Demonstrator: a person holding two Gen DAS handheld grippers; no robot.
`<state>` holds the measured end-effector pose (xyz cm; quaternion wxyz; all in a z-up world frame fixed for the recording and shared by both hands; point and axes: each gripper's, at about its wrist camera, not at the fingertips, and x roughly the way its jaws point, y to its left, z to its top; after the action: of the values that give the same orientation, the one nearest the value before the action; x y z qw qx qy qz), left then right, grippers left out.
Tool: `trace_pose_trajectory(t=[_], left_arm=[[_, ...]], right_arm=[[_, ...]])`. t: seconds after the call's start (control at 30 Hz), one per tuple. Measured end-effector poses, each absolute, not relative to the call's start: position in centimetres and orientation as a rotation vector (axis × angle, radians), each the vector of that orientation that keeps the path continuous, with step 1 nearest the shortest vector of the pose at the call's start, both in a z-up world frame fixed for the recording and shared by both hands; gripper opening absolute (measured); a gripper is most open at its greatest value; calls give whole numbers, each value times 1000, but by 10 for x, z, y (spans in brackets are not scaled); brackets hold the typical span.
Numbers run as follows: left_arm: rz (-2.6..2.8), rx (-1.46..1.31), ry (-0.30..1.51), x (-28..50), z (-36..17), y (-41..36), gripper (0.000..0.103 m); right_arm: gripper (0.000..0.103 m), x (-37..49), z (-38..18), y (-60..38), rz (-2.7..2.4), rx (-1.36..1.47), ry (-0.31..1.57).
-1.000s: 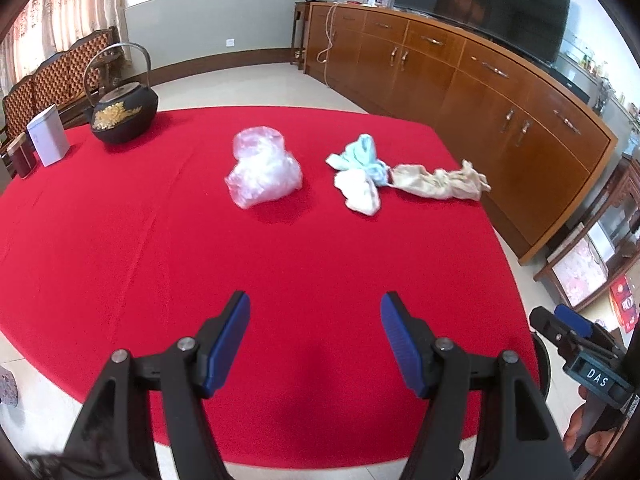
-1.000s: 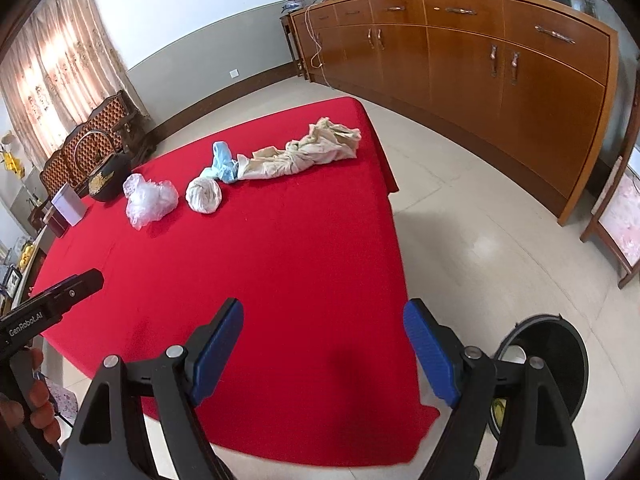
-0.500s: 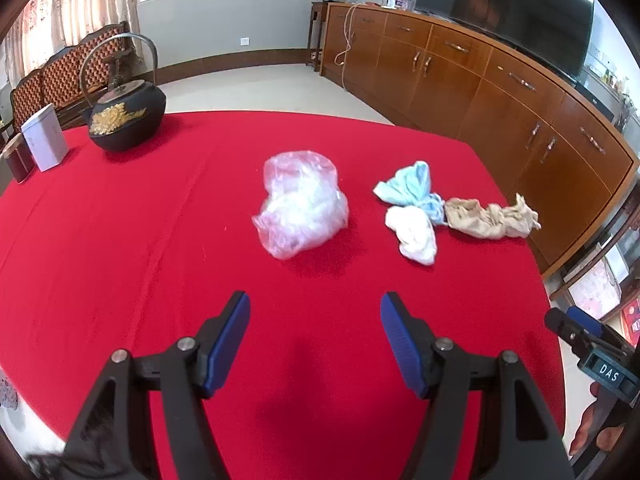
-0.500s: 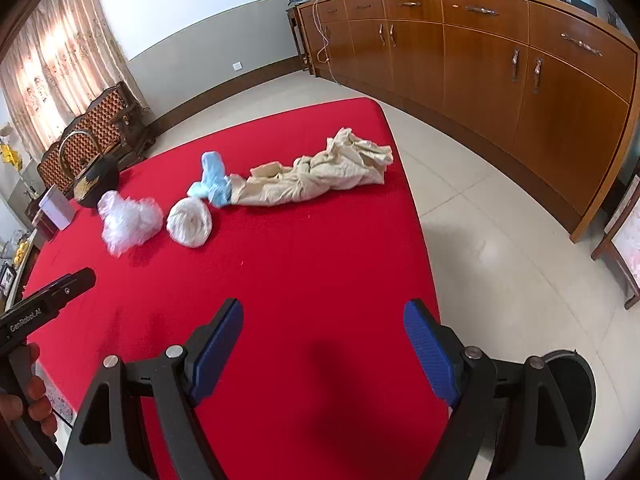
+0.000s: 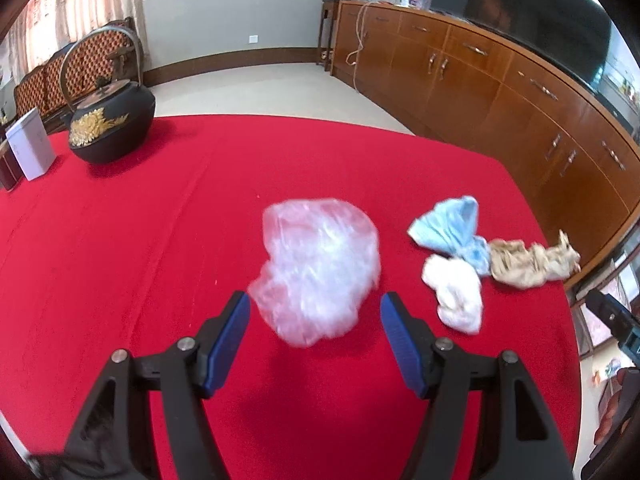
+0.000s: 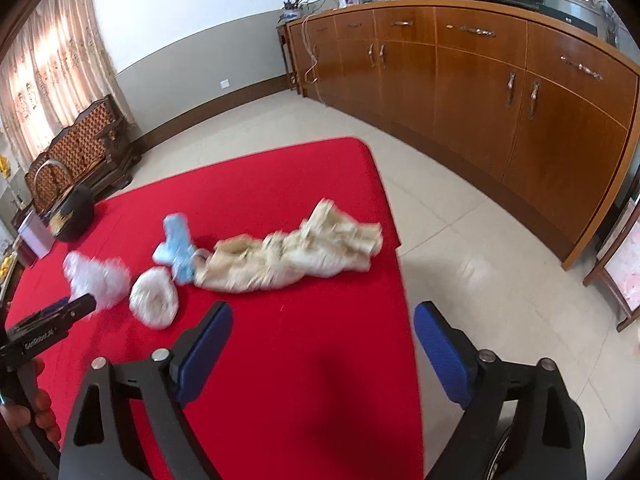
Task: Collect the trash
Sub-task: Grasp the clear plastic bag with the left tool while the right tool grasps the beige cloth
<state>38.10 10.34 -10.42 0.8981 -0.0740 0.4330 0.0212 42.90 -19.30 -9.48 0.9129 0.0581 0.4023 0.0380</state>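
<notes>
Left claw: the left gripper (image 5: 315,312) has its blue pads (image 5: 230,336) apart, with nothing pressed between them.
Left claw aim: the clear bag (image 5: 318,268) lies at 12 o'clock, its near end reaching in between the pad tips without touching either as far as the blur lets me tell.
Right claw: the right gripper (image 6: 322,326) has its jaws opening wide, with only red cloth showing between them.
Right claw aim: the tan wad (image 6: 294,252) lies at 12 o'clock from it, well clear of the pads.
Trash row, left view: from the clear bag, a white wad (image 5: 456,292) sits at 3 o'clock, a blue wad (image 5: 450,232) at 2 o'clock touching the white one, and the tan wad (image 5: 532,260) beyond, touching the blue one.
Trash row, right view: white wad (image 6: 154,296) at 10 o'clock of the gripper, blue wad (image 6: 176,248) just behind it, clear bag (image 6: 98,278) further out at 9 o'clock, all blurred.
Table (image 5: 120,240): red cloth covers it, and all four bits of trash lie on the half nearer the cabinets.
Far corner: a black kettle (image 5: 110,120) stands at 10 o'clock of the left gripper, with a white box (image 5: 30,148) beside it.
Room: wooden cabinets (image 6: 500,88) run along the wall at 1 o'clock.
Hand: fingers (image 6: 38,412) show at the right view's lower left edge, holding the left gripper's handle.
</notes>
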Motion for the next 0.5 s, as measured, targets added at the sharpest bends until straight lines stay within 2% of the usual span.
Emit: trace_pose_trajectory(t=[0.4, 0.47, 0.5], left_arm=[[-12, -186, 907, 400, -119, 106, 69], [-26, -193, 913, 401, -122, 106, 66], [-39, -197, 916, 401, -123, 106, 61]], right_arm=[[97, 495, -119, -193, 80, 139, 902], [97, 500, -124, -189, 98, 136, 916], [96, 502, -128, -184, 110, 128, 926]])
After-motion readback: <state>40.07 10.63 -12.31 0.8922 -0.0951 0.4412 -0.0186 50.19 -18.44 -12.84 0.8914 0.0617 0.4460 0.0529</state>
